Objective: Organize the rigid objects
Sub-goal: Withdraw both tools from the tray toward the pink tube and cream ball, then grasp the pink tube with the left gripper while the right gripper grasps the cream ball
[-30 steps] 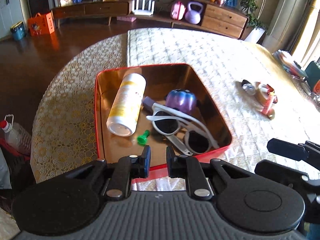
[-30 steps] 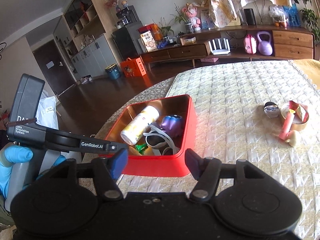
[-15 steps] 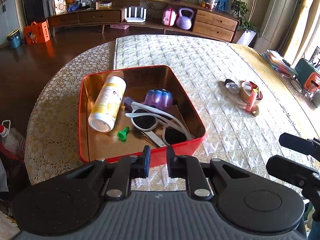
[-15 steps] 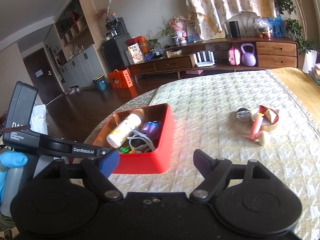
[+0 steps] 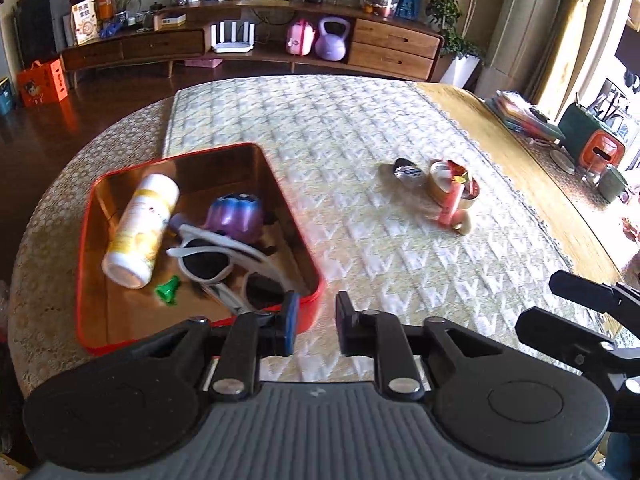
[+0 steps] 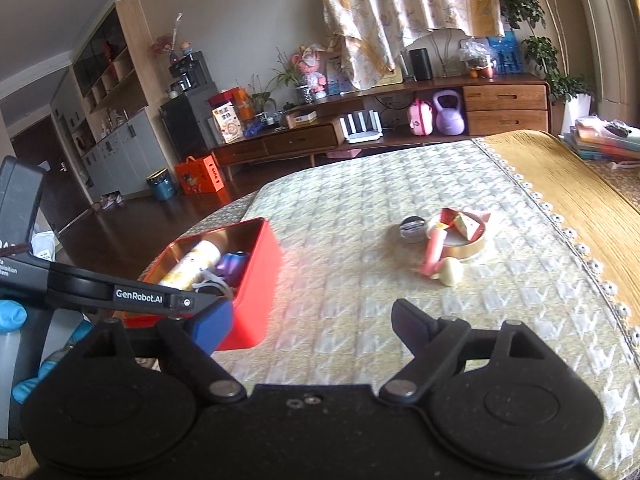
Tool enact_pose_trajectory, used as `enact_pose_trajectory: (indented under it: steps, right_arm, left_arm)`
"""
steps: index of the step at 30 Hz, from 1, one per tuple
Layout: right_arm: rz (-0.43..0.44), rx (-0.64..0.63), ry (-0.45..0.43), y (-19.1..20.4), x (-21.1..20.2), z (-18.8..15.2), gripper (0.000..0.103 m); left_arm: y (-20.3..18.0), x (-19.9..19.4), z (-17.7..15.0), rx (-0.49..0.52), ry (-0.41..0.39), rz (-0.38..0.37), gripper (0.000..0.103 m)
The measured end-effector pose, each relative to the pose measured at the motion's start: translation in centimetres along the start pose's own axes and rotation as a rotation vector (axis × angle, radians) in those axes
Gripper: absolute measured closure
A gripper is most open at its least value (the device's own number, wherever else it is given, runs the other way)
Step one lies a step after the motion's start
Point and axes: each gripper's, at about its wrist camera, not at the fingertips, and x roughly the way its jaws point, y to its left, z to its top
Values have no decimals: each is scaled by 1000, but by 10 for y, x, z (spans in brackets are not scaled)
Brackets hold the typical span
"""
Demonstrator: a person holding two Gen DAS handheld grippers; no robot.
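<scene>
- Your red box [image 5: 308, 240] sits on the near left part of the bench [image 5: 360, 140], and it already holds a white and yellow bottle [image 5: 140, 228], a purple toy [image 5: 236, 216], white sunglasses [image 5: 224, 256] and a small green piece [image 5: 168, 290]; I judge that part of the sorting done
- Still out on the cloth, well apart from the box, is a cluster: a small dark jar [image 5: 408, 170], a round tin [image 5: 442, 188] with red and yellow wrappers in it, a pink tube [image 5: 450, 204] leaning against the tin, and a small cream piece [image 5: 464, 226] touching the tube's low end
- So roughly half of what you can see is packed; the cluster is what is left, as far as I can judge
- Your left gripper [image 5: 316, 322] has just been parting its jaws a little; nothing is between them and it hangs over the box's near right corner
- Your right gripper [image 6: 308, 324] has just been widening too and now stands well spread, empty, aimed towards the cluster
- Compared with a second ago, the box lies further left in both views and the cluster sits nearer the middle, so both hands have swung towards the loose things; nothing on the bench itself appears to have shifted
</scene>
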Motion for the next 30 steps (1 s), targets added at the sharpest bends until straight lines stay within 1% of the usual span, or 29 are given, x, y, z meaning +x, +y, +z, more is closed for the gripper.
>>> enact_pose_trajectory:
  steps: [1, 2, 3, 4, 5, 8, 13, 16, 21, 26, 30]
  right_arm:
    - [-6, 0, 1, -4, 0, 0, 17]
    - [-12, -1, 0, -8, 0, 0, 17]
    - [-16, -4, -1, -11, 0, 0, 17]
    - [-22, -8, -1, -14, 0, 1, 17]
    - [-30, -14, -2, -18, 1, 1, 17]
    - [-55, -27, -3, -31, 3, 2, 17]
    - [-99, -57, 3, -55, 11, 3, 13]
    - [-116, -72, 8, -69, 18, 6, 6]
    - [-116, -134, 23, -82, 36, 10, 5]
    - [-125, -216, 42, -90, 57, 9, 4]
    - [-118, -260, 62, -96, 73, 6, 7]
  left_arm:
    - [-4, 1, 1, 5, -9, 0, 70]
    - [-9, 2, 3, 11, -21, 2, 56]
    - [-14, 2, 5, 18, -35, 7, 46]
    - [-19, 2, 7, 21, -53, 12, 29]
    - [-23, 2, 9, 22, -72, 14, 24]
    - [-36, 9, 19, 33, -72, -7, 24]
    - [-57, 26, 30, 67, -71, -22, 24]
    - [-70, 39, 36, 85, -64, -33, 24]
    - [-90, 63, 47, 99, -48, -60, 23]
    - [-109, 88, 56, 133, -28, -65, 23]
    - [-115, 106, 62, 129, -18, -78, 23]
